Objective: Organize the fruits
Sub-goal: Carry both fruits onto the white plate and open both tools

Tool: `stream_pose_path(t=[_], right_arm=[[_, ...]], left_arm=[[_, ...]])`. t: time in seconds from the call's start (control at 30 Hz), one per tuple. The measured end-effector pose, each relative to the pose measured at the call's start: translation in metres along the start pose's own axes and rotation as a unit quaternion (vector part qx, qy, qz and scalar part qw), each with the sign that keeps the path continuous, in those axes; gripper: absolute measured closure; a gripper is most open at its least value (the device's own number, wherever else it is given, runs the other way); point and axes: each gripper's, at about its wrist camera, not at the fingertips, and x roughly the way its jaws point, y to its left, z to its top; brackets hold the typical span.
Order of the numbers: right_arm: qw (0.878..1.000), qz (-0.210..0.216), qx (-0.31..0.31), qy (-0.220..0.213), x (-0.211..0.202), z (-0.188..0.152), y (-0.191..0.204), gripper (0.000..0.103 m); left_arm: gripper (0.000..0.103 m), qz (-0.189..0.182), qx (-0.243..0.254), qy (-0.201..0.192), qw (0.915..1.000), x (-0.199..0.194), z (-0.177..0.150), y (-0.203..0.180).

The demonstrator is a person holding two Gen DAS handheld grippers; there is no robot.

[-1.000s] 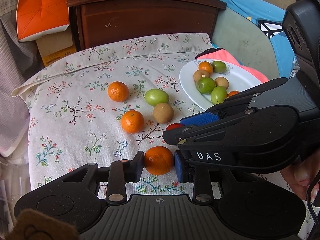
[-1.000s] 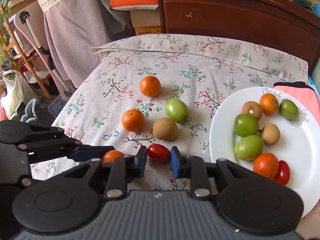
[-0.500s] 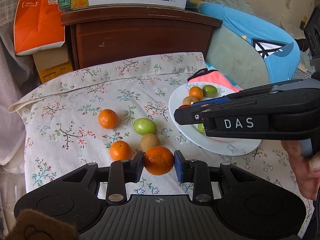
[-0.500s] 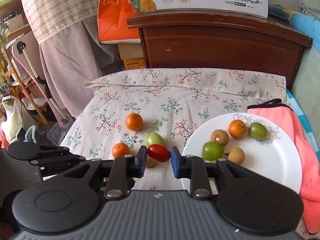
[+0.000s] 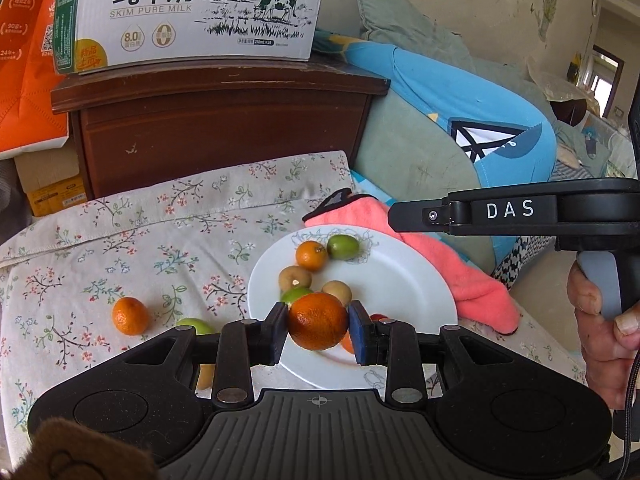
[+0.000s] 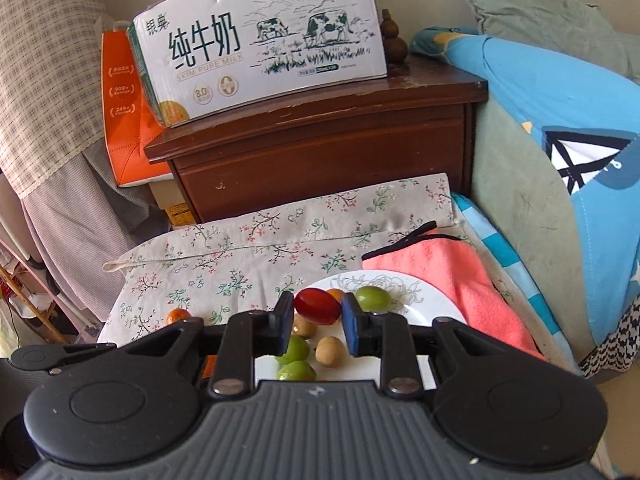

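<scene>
- While your two grippers hang over it, the floral cloth [image 5: 168, 248] covers the surface, with a wooden cabinet [image 5: 224, 128] at its far edge and a milk carton [image 5: 192, 12] on top.
- Right of the cloth you have a pink towel [image 5: 452, 264], touching the plate's far right rim.
- Your white plate [image 5: 400, 280] sits on the right part of the cloth and holds green, brown and orange fruits.
- Your left gripper [image 5: 318, 322] has its jaws clamped on an orange [image 5: 318, 320], above the plate's near left rim.
- Your right gripper [image 6: 316, 314] has its jaws pinched on a red tomato [image 6: 317, 306], above the plate's far part.
- Left of the plate, a tangerine [image 5: 130, 316] and a green fruit [image 5: 196, 326] lie on the cloth.
</scene>
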Motion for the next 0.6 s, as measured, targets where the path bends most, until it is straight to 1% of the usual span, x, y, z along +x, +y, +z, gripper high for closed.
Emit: stream_pose_path(t=[0.2, 0.37, 0.53, 0.6], right_arm=[[0.998, -0.023, 0.064, 0.0, -0.004, 0.0, -0.031, 0.077], [0.994, -0.035, 0.104, 0.015, 0.002, -0.006, -0.05, 0.077], [0.987, -0.037, 0.154, 0.035, 0.016, -0.013, -0.065, 0.077], [0.985, -0.041, 0.163, 0.04, 0.021, -0.014, -0.067, 0.077]], left_arm=[[0.073, -0.013, 0.012, -0.006, 0.9998, 0.02, 0.01, -0.015], [0.073, -0.017, 0.009, -0.006, 0.9998, 0.039, 0.016, -0.02], [0.073, -0.022, 0.013, -0.004, 0.9997, 0.057, 0.017, -0.025], [0.073, -0.024, 0.013, -0.001, 0.9996, 0.063, 0.016, -0.026]])
